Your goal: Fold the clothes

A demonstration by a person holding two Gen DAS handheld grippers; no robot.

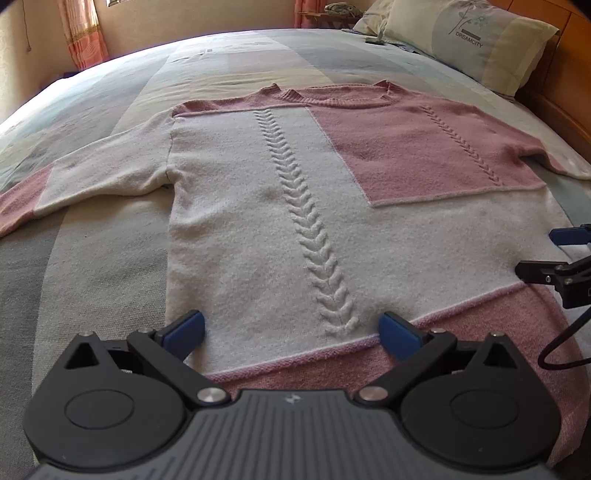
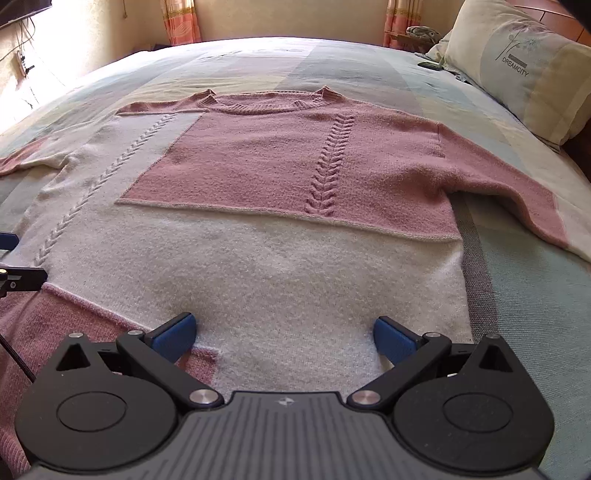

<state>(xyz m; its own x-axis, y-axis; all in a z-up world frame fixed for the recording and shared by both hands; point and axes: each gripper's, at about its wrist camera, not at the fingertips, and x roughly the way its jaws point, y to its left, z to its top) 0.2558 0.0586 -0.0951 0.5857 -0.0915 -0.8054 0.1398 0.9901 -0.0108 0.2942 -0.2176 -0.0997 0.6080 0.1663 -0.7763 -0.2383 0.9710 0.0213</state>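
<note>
Knitwear fills both views: a pink and cream sweater (image 1: 295, 192) lies spread flat, front up, on the bed (image 1: 110, 266), neckline toward the far side, hem toward the cameras, both sleeves stretched outward. A raised braid pattern runs down its cream panel, another down the pink block. The left tongs (image 1: 291, 334) hover low over the hem near the cream braid, blue pads (image 1: 184, 334) spread wide with nothing between them. The right tongs (image 2: 284, 334) sit beside them over the hem's cream part, likewise wide apart and empty; each pair shows at the edge of the other's view. A pillow (image 1: 472, 40) printed "DREAMCITY" rests at the bed's right end, and curtains (image 1: 83, 33) hang beyond.
</note>
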